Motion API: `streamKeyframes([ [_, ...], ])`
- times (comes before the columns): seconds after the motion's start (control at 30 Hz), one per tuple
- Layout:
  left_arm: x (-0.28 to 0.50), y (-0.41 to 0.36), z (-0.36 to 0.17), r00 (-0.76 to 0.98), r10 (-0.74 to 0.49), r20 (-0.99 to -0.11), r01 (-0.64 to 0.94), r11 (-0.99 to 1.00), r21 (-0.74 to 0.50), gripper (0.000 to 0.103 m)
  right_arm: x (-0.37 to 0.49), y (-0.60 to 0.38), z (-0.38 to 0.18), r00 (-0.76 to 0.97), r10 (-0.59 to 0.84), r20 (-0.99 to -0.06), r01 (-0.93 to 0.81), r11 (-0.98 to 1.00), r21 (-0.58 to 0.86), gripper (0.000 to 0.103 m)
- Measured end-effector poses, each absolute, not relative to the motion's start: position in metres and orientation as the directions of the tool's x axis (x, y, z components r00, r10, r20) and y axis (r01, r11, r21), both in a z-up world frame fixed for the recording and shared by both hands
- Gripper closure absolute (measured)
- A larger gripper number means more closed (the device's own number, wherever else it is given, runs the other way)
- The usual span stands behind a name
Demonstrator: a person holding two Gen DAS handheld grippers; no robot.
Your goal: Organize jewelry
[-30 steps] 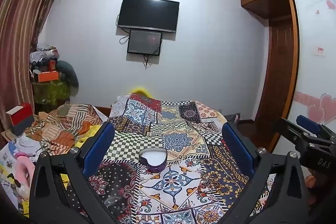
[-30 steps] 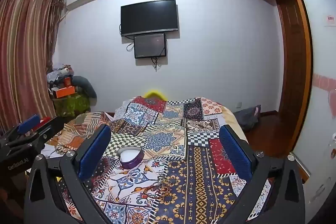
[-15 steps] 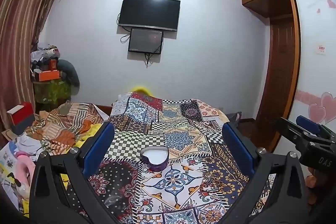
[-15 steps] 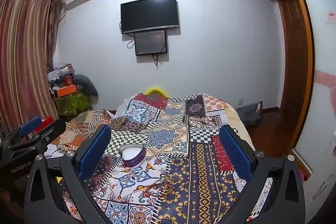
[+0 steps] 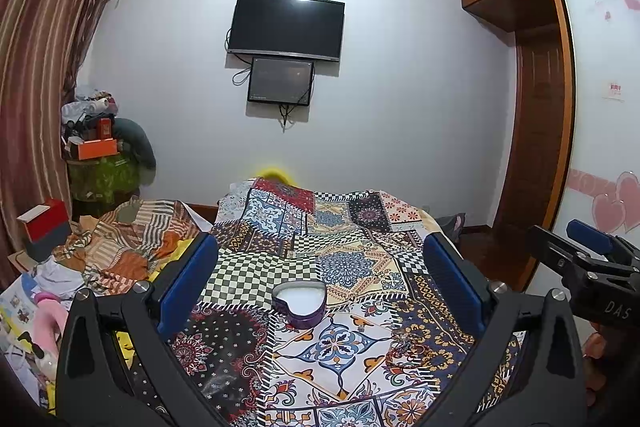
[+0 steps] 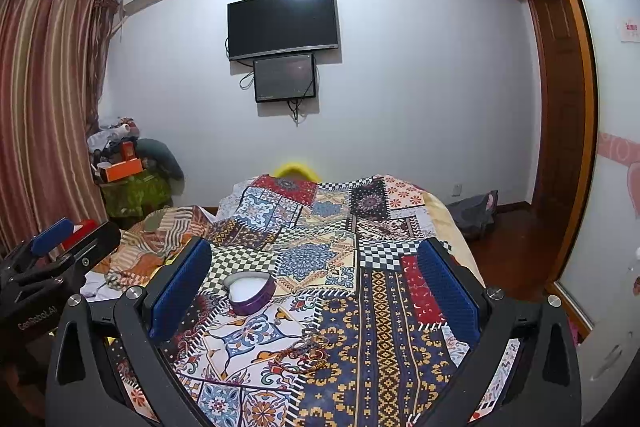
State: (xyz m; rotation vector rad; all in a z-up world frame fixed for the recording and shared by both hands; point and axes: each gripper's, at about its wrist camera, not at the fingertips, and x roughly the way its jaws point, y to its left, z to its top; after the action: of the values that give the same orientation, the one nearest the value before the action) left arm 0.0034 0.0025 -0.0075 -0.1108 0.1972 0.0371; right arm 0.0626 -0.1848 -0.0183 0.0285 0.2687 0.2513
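- Jewelry first: my tangle of chains [image 6: 304, 349] lies low and centre in the right wrist view, on the patchwork bedspread [image 6: 384, 327], and shows low and right of centre in the left view [image 5: 404, 345].
- Biggest thing under me is that bedspread: soft and busy with pattern, so I expect it to give and bunch if I press down.
- Next down, my left gripper [image 5: 320, 275] fills the bottom of its frame, blue pads spread wide, nothing between them.
- My right gripper [image 6: 316, 279] is the same: jaws wide apart and empty, framing the bed.
- The heart-shaped tin [image 5: 299, 301] sits open just below mid-frame, purple wall, pale inside; in the right view it's left of centre [image 6: 249, 291]. I'd judge it light, rigid and easy to shove across the cloth, so it wants steadying by the wall.
- Smallest, those chains again, apart from the tin and nearer me: thin, limp, light, likely knotted. I can't tell the pieces apart. I'd pinch the thickest bunch in the middle, low against the cloth, and lift slowly in case strands snag.
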Motion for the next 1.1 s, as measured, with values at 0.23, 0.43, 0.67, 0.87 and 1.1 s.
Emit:
streamKeyframes([
  [0.23,0.0004,0.0053,-0.0084,0.981,0.020,-0.194,-0.041,0.994,-0.103,0.000,0.0615,-0.1846,-0.0170,0.933,0.249,-0.259,-0.242,0.968,0.059,0.001],
  [0.43,0.0037,-0.0010,-0.0085,0.980,0.023,-0.195,-0.043,0.994,-0.098,0.000,0.0615,-0.1860,-0.0163,0.933,0.248,-0.259,-0.241,0.969,0.059,0.001],
  [0.67,0.0045,-0.0022,-0.0080,0.980,0.026,-0.196,-0.046,0.994,-0.099,0.000,0.0623,-0.1867,-0.0168,0.933,0.249,-0.259,-0.243,0.968,0.056,0.001],
  [0.87,0.0040,-0.0028,-0.0081,0.980,0.025,-0.196,-0.045,0.994,-0.098,0.000,0.0623,-0.1867,-0.0152,0.933,0.250,-0.260,-0.244,0.968,0.056,0.001],
  [1.1,0.0039,-0.0027,-0.0075,0.980,0.026,-0.196,-0.045,0.995,-0.093,0.000,0.0624,-0.1865,-0.0142,0.932,0.252,-0.259,-0.245,0.968,0.057,0.001],
])
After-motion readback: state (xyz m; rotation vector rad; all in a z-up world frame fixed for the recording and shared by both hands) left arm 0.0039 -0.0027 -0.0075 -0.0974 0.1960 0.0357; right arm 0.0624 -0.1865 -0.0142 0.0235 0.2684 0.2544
